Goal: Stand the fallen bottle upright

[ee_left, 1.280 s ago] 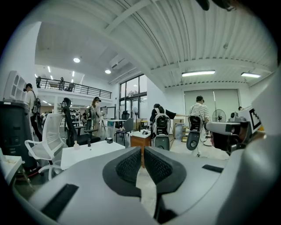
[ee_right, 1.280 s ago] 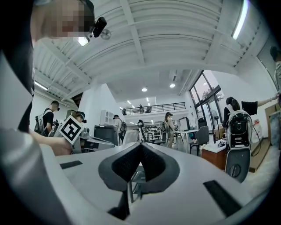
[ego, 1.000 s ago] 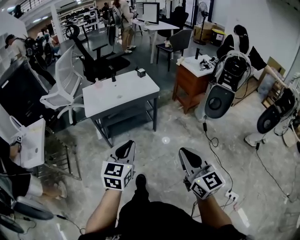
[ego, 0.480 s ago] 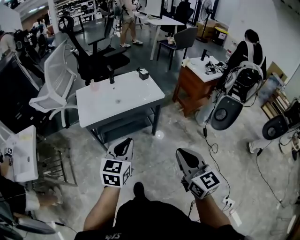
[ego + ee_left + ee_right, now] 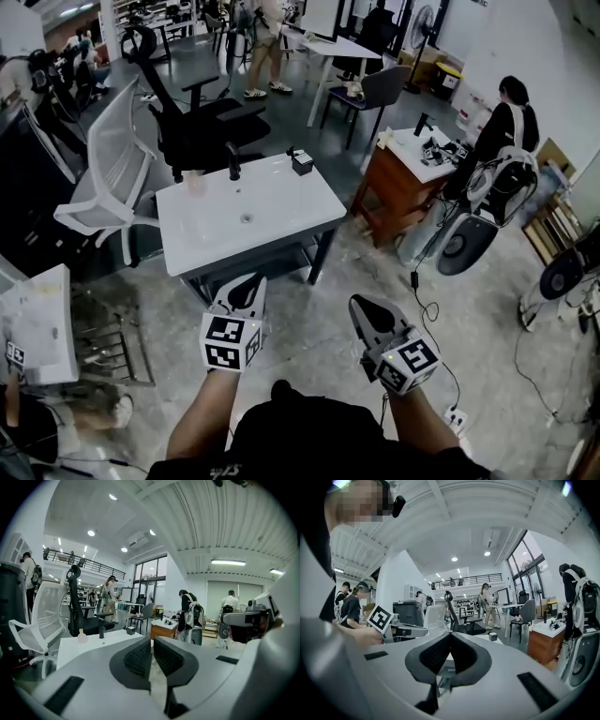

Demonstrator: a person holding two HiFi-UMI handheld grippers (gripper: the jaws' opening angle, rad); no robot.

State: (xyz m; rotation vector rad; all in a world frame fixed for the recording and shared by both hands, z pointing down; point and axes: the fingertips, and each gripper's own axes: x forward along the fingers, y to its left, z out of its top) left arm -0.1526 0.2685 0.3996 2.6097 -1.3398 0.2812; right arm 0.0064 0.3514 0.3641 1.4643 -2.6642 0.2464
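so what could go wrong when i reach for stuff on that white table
Both the left gripper and right gripper have their jaws together, so reaching without opening would just shove things. On the white table the pale pink container and dark upright item stand near the far edge; a nudge could tip them off. From here it is unclear which item lies fallen, so you might grab the wrong thing.

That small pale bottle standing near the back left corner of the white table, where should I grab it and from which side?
Likely low on the neck, jaws level, one on each side: the small pale bottle stands upright, wide below and narrow above. Come from the table's near edge, over bare top; a dark upright thing stands close on its right.
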